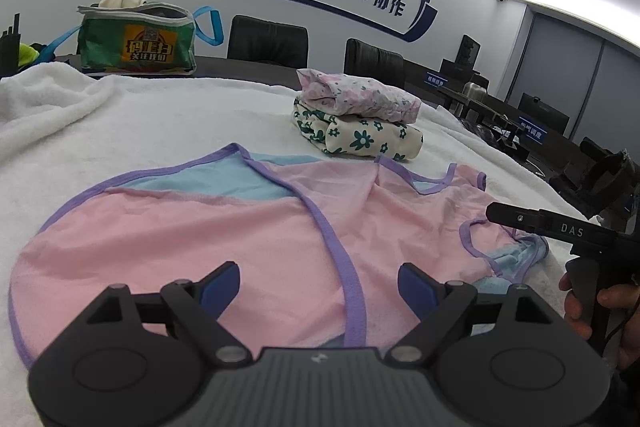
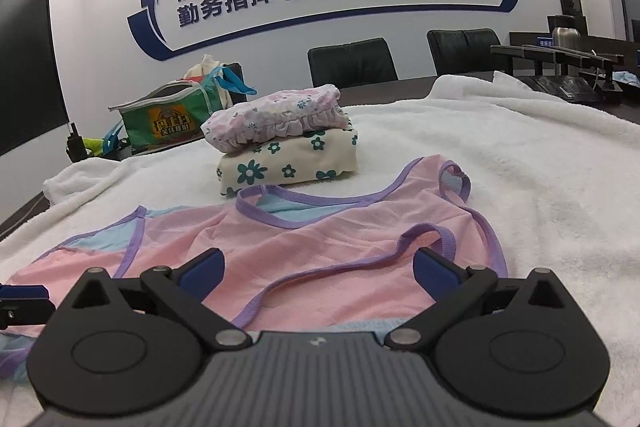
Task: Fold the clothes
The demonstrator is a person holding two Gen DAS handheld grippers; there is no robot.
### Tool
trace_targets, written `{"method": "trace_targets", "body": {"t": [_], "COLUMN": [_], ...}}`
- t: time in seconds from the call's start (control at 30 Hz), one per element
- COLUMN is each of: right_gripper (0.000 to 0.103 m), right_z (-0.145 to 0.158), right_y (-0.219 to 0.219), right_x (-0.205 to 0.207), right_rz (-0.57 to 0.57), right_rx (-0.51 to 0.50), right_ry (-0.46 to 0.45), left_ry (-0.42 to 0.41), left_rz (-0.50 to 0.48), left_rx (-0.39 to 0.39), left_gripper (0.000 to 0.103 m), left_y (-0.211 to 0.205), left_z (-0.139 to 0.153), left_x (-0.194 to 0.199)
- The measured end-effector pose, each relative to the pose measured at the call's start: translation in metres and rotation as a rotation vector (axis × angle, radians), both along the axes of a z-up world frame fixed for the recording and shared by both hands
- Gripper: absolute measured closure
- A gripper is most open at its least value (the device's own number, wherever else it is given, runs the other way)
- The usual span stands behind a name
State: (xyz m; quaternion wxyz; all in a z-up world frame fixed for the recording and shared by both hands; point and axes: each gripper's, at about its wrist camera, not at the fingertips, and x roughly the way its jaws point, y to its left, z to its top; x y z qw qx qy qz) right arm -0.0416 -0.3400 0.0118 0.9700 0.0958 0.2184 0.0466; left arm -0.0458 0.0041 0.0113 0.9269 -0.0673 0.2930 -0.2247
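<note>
While the pink garment (image 1: 240, 227) lies spread over the middle of the left wrist view on the white towel (image 1: 120, 115), the left gripper (image 1: 320, 281) hangs low at the bottom of the frame with its blue pads wide apart and nothing between them. A purple-trimmed edge runs from the centre down between the pads. The right gripper (image 1: 532, 223) comes in at the right edge above the bunched strap end, a hand (image 1: 600, 303) on its handle. Two folded pieces, the stack of folded clothes (image 1: 356, 119), sit just beyond the garment, upper centre, and a green bag (image 1: 136, 39) stands at the upper left.

In the right wrist view the garment (image 2: 320, 247) fills the lower centre, its neckline toward the stack (image 2: 284, 147). The right gripper (image 2: 316, 277) is likewise spread and empty, one purple strap loop just beside its right pad.

To fold well, I judge each claw should pinch both layers at a trimmed edge, lift together and lay the cloth over flat, keeping clear of the stack.
</note>
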Motion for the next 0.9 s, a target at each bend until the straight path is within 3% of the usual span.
{"method": "trace_targets", "body": {"t": [0.1, 0.23, 0.33, 0.37, 0.4, 0.43, 0.47, 0.5, 0.57, 0.6, 0.63, 0.8, 0.87, 0.9], "right_gripper": [0.001, 0.001, 0.001, 0.003, 0.011, 0.028, 0.039, 0.056, 0.073, 0.091, 0.100, 0.099, 0.095, 0.089], "right_z": [0.004, 0.017, 0.018, 0.015, 0.012, 0.008, 0.004, 0.000, -0.006, -0.008, -0.006, 0.018, 0.021, 0.019], "right_y": [0.003, 0.014, 0.022, 0.026, 0.029, 0.030, 0.031, 0.031, 0.027, 0.025, 0.021, -0.005, -0.010, -0.007], "right_x": [-0.003, -0.028, -0.038, -0.036, -0.035, -0.031, -0.028, -0.025, -0.022, -0.023, -0.024, -0.044, -0.049, -0.053], "right_rz": [0.030, 0.229, 0.385, 0.404, 0.420, 0.441, 0.462, 0.483, 0.505, 0.510, 0.533, 0.644, 0.676, 0.691], "right_rx": [-0.010, -0.047, -0.067, -0.091, -0.118, -0.126, -0.129, -0.132, -0.141, -0.151, -0.146, -0.158, -0.186, -0.222], "right_ry": [0.018, -0.009, 0.018, 0.034, 0.049, 0.067, 0.086, 0.106, 0.118, 0.110, 0.118, 0.125, 0.162, 0.167], "left_ry": [0.012, 0.100, 0.088, 0.074, 0.074, 0.091, 0.108, 0.104, 0.090, 0.081, 0.081, 0.104, 0.084, 0.082], "left_rz": [-0.014, -0.073, -0.071, -0.086, -0.096, -0.101, -0.105, -0.105, -0.123, -0.141, -0.159, -0.266, -0.291, -0.293], "left_rx": [-0.053, -0.179, -0.163, -0.138, -0.103, -0.071, -0.039, -0.008, 0.048, 0.074, 0.090, 0.124, 0.183, 0.197], "left_gripper": [0.018, 0.018, 0.022, 0.029, 0.040, 0.048, 0.066, 0.076, 0.079, 0.100, 0.101, 0.103, 0.102, 0.101], "left_y": [0.017, 0.034, 0.022, 0.016, 0.010, 0.007, 0.004, 0.003, 0.001, 0.000, 0.001, 0.004, -0.005, -0.006], "left_z": [0.003, 0.001, 0.005, 0.005, 0.005, 0.003, 0.001, 0.000, 0.000, 0.001, 0.000, 0.007, 0.006, 0.005], "left_x": [-0.012, -0.025, -0.030, -0.032, -0.032, -0.031, -0.031, -0.033, -0.037, -0.039, -0.041, -0.051, -0.059, -0.061]}}
